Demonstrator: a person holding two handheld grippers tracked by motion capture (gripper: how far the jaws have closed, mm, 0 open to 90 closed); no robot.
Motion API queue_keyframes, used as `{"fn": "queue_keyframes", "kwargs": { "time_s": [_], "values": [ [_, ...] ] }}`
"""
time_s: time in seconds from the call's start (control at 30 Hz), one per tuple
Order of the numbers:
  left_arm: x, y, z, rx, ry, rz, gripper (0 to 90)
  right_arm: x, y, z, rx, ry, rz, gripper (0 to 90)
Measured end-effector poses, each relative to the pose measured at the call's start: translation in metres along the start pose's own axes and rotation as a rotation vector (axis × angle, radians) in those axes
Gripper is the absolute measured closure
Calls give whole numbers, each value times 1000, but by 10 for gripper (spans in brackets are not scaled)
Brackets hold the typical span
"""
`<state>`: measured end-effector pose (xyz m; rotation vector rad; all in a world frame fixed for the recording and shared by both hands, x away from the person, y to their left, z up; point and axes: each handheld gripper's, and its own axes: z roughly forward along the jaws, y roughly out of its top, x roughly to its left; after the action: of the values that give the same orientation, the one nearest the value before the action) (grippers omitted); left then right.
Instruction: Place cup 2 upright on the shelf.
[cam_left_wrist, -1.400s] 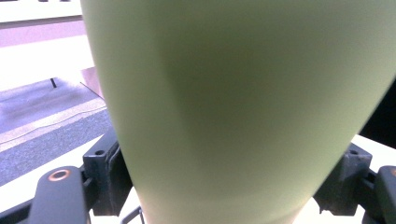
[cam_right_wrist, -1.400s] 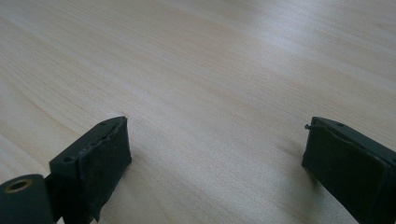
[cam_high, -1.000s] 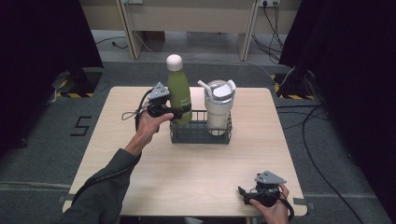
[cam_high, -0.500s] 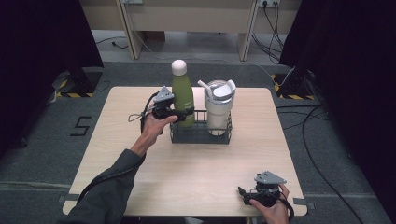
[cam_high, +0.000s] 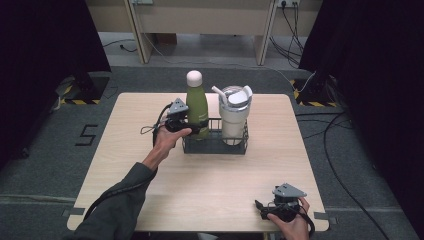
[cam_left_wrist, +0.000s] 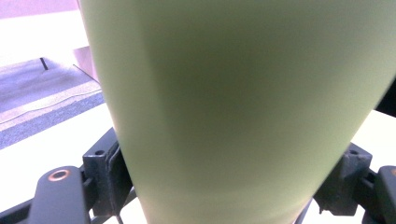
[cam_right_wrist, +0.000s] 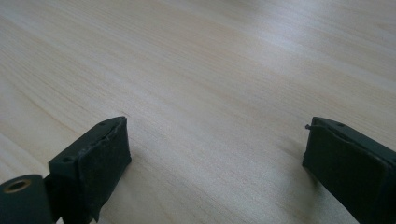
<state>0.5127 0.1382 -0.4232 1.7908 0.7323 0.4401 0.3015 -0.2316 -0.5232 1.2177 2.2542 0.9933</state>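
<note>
Bottle (cam_high: 197, 102) upright in my left gripper (cam_high: 192, 127), clamped mid-body | base inside wire basket (cam_high: 215, 146); right gripper (cam_high: 265, 212) agape, idle on worktop (cam_high: 150, 180)

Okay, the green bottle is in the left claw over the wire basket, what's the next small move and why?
Probably ease the green bottle straight down until it seats. The left claw is clamped on its body, its base looks inside the wire basket beside the white tumbler, but whether it rests on the bottom is hidden.

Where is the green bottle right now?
In the high view the green bottle stands in the left end of the black wire basket, beside the white tumbler, with the left hand-held gripper clamped on it.
</note>
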Motion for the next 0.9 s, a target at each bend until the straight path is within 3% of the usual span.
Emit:
{"fn": "queue_keyframes", "kwargs": {
  "time_s": [0.37,0.67,0.8,0.9],
  "values": [
    [5,-14,3,-2,15,-7,205,0,0,0,0,0,0,74],
    [4,-15,3,6,1,38,202,0,0,0,0,-1,0,74],
    [5,-21,2,-32,-10,38,201,1,0,0,0,-2,7,74],
    [5,-21,3,-32,-15,20,197,1,0,0,1,-2,8,73]
  ]
}}
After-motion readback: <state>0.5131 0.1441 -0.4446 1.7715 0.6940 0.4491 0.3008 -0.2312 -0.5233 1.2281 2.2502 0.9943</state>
